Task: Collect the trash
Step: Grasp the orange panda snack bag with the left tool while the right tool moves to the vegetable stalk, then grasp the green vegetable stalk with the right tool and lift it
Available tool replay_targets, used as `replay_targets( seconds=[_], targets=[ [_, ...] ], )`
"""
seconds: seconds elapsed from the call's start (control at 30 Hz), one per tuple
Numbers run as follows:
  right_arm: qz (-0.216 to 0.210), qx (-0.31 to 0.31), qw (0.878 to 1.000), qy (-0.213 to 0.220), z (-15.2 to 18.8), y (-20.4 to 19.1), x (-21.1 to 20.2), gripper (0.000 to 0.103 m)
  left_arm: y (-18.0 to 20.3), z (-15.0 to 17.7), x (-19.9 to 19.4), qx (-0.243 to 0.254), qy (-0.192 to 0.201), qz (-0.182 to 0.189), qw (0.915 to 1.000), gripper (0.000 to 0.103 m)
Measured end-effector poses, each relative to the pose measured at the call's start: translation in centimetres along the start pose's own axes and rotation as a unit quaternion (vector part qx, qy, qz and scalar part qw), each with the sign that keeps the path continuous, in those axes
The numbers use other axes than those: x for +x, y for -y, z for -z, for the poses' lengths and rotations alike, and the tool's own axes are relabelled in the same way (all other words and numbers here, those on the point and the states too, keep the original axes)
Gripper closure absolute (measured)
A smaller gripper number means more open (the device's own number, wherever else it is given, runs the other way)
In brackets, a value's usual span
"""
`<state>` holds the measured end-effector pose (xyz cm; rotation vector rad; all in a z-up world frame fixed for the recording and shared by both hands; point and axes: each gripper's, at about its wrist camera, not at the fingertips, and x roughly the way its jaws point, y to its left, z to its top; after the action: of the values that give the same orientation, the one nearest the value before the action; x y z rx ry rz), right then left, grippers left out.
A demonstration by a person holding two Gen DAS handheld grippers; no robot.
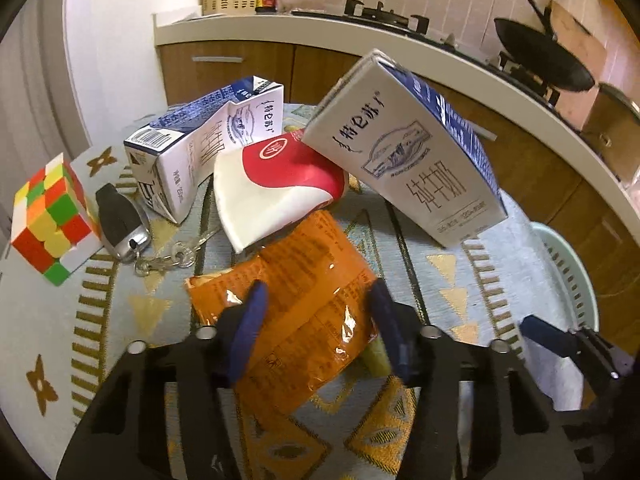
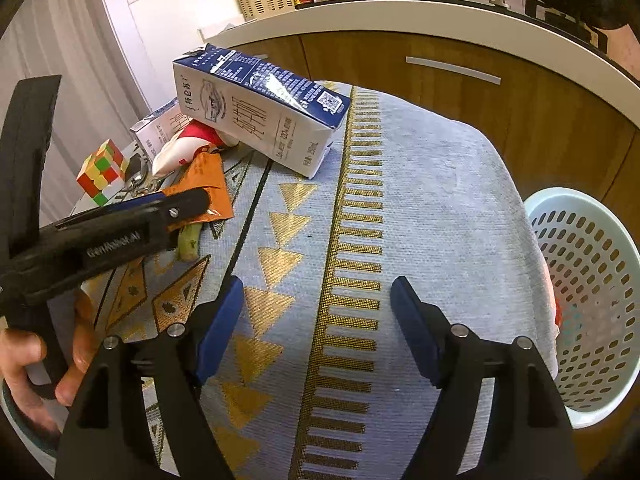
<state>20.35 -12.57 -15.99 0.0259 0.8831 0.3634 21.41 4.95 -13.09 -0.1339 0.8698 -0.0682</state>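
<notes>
Rubik's cube (image 1: 50, 220): it is sitting at the left edge of the table (image 2: 420, 208), just beside the car key (image 1: 120, 224); I am judging that both are not trash and are staying.
Crushed milk carton (image 1: 192, 148): it is lying toward the far-left part of the table, not yet collected.
Paper cup (image 1: 276, 184): flattened, red and white, it is leaning between the two cartons and is overlapping the orange wrapper's far end.
Orange wrapper (image 1: 304, 312): it is lying near the table's middle, partly covering a green scrap (image 1: 376, 356).
Left gripper (image 1: 320, 320): its blue pads are standing on both sides of the wrapper, a little apart; I cannot tell if they are already pressing it.
Whole milk carton (image 2: 260, 116): it is resting tilted toward the far edge, propped on the cup.
Right gripper (image 2: 316, 328): it is hanging wide open over bare cloth, holding nothing.
Basket (image 2: 592, 280): it is standing beyond the right edge, lower than the table; something reddish is showing at its near rim, but I cannot tell what.
Progress: mostly still to do; two cartons, cup, wrapper and scrap are all waiting on the table.
</notes>
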Motion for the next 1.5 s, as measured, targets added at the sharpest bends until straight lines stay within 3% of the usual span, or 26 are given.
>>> replay_targets(
  seconds=[0.1, 0.23, 0.47, 0.7, 0.9, 1.3, 1.4, 1.5],
  targets=[
    [0.000, 0.002, 1.000, 0.000, 0.0, 0.1, 0.0, 0.031, -0.4, 0.4, -0.5, 0.000, 0.004, 0.015, 0.9999, 0.074],
    [0.000, 0.004, 1.000, 0.001, 0.0, 0.1, 0.1, 0.031, -0.8, 1.1, -1.5, -0.009, 0.012, 0.042, 0.9990, 0.083],
    [-0.003, 0.002, 1.000, 0.002, 0.0, 0.1, 0.0, 0.031, -2.8, 2.9, -5.3, -0.039, 0.043, 0.129, 0.9900, 0.085],
    [0.010, -0.013, 1.000, -0.001, 0.0, -0.7, 0.1, 0.031, -7.1, 4.3, -6.8, -0.113, 0.048, 0.206, 0.9708, 0.085],
    [0.023, -0.027, 0.999, -0.005, 0.0, -1.3, 0.4, 0.031, -8.2, 5.0, -6.5, -0.143, 0.033, 0.291, 0.9454, 0.084],
    [0.030, -0.026, 0.999, 0.006, 0.2, -1.3, 0.0, 0.027, -9.2, 6.2, -7.7, -0.140, 0.041, 0.253, 0.9562, 0.080],
    [0.034, -0.027, 0.999, 0.007, 0.3, -1.4, 0.0, 0.026, -9.6, 6.3, -7.6, -0.144, 0.038, 0.239, 0.9596, 0.094],
    [0.042, -0.022, 0.999, 0.019, 0.4, -1.4, -0.6, 0.026, -9.9, 6.2, -8.6, -0.137, 0.047, 0.211, 0.9668, 0.094]
  ],
)
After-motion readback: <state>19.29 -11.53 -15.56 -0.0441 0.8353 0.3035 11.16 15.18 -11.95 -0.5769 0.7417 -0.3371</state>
